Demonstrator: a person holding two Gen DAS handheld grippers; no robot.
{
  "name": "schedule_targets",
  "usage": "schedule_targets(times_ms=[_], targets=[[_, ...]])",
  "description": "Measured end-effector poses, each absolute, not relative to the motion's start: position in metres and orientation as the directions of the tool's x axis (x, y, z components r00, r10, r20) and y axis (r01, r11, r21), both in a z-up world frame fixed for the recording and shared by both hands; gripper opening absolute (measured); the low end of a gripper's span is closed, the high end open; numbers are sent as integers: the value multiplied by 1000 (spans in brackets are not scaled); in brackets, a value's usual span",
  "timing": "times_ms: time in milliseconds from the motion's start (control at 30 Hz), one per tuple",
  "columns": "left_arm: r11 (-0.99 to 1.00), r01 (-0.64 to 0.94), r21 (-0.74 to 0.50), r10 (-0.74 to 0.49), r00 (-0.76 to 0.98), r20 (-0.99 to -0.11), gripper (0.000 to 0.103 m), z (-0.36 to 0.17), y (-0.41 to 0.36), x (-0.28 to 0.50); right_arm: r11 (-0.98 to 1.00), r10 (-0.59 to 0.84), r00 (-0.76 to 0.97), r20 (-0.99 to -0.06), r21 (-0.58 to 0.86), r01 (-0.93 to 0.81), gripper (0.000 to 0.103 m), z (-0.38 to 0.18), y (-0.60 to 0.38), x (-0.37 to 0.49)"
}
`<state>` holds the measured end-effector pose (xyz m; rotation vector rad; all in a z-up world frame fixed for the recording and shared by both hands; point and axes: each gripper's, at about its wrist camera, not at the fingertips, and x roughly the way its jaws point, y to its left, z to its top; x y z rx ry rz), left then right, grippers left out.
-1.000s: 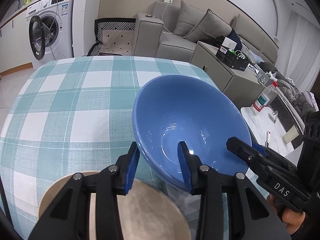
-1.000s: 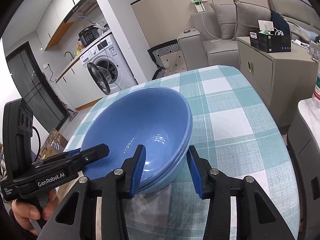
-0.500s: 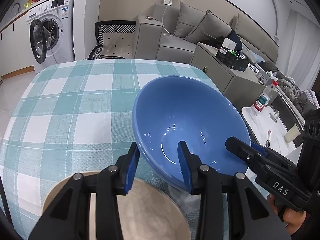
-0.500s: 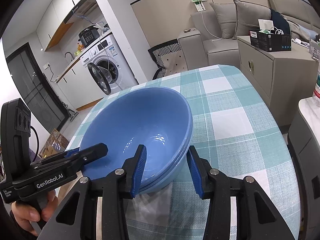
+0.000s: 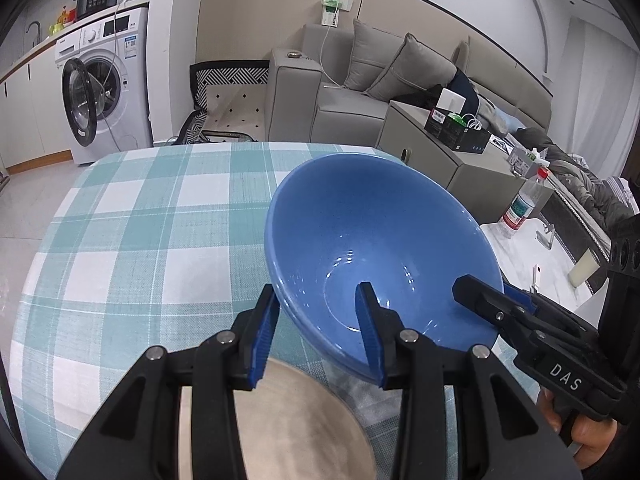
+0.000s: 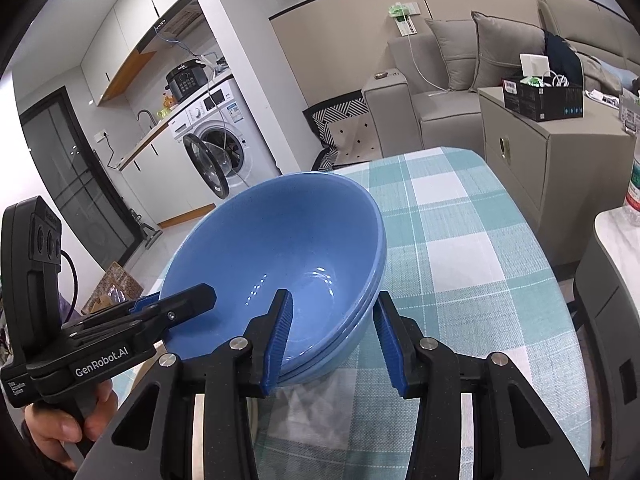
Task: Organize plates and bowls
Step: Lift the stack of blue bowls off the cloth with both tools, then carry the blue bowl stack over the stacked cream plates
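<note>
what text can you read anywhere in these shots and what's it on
"DAS": white letters on the black right gripper body, seen from the left wrist.
"GenRobot.AI": white letters on the black left gripper body, seen from the right wrist.
Too small or blurred: the small print under "GenRobot.AI", white washing machine stickers, clear plastic bottle label, black cardboard box markings.

Both claws [image 5: 316, 334] [image 6: 334, 336] clamped, angled down.

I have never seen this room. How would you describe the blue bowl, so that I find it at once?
Find the table with the teal and white checked tablecloth. At its near edge two black grippers with blue pads, the left gripper and the right gripper, each straddle the rim of the blue bowl. It is deep, glossy and tilted, unlike the flat beige plate lying beside it.
</note>
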<state>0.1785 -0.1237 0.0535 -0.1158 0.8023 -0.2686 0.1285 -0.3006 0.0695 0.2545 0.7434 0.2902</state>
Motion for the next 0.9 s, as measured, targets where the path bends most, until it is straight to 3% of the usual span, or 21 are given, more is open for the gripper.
schedule_targets(times_ms=[900], targets=[[976, 139, -165, -214, 715, -665, 38, 75, -83, 137, 906, 421, 669, -613, 324, -273, 43, 101, -254, 97]])
